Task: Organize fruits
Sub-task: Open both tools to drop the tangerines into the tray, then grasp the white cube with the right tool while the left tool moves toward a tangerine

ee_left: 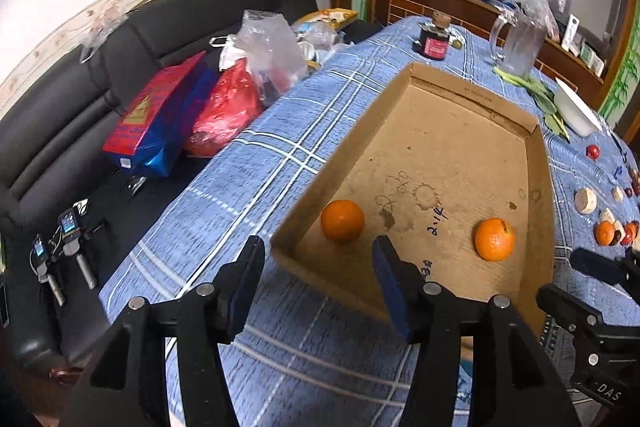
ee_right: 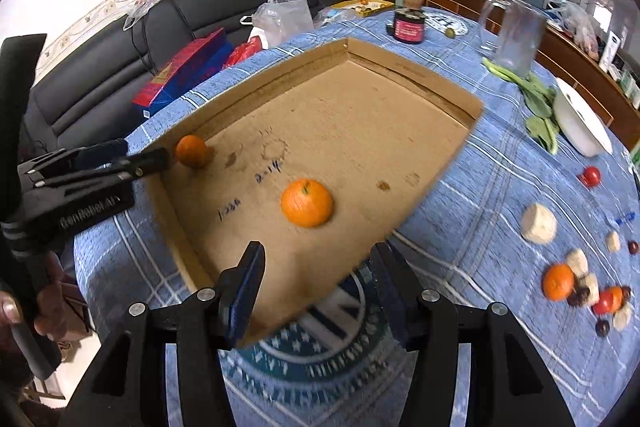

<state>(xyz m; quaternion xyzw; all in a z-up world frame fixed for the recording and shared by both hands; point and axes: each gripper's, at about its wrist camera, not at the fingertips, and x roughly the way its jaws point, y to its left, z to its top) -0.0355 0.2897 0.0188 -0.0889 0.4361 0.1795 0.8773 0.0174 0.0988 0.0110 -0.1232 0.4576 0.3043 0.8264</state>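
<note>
On the table (ee_right: 460,211), covered by a blue checked cloth, a shallow cardboard tray (ee_right: 360,115) lies flat with low upright walls and a stained, pen-marked floor. Two oranges sit inside it, well apart: one orange (ee_right: 307,202) near the middle of the floor, stem up, and a second orange (ee_right: 191,150) close to the left wall. A third orange (ee_right: 558,281) lies outside the tray on the cloth at right, among pale banana slices (ee_right: 539,223), small red tomatoes (ee_right: 591,175) and dark berries.

Beyond the tray stand a dark jar (ee_right: 409,23) with a cork lid, a clear plastic pitcher (ee_right: 514,35), leafy greens (ee_right: 536,107) and a white bowl (ee_right: 580,125). A black sofa (ee_right: 120,67) behind the table holds red and blue bags.

The left gripper (ee_left: 318,267) hovers over the tray's near-left corner, jaws spread wide, gripping nothing; the second orange lies just ahead of its fingertips. The right gripper (ee_right: 318,275) hovers over the tray's near edge, jaws likewise spread wide and empty. No obstacle stands between it and the central orange. Finger pads are dark blue and flat.
</note>
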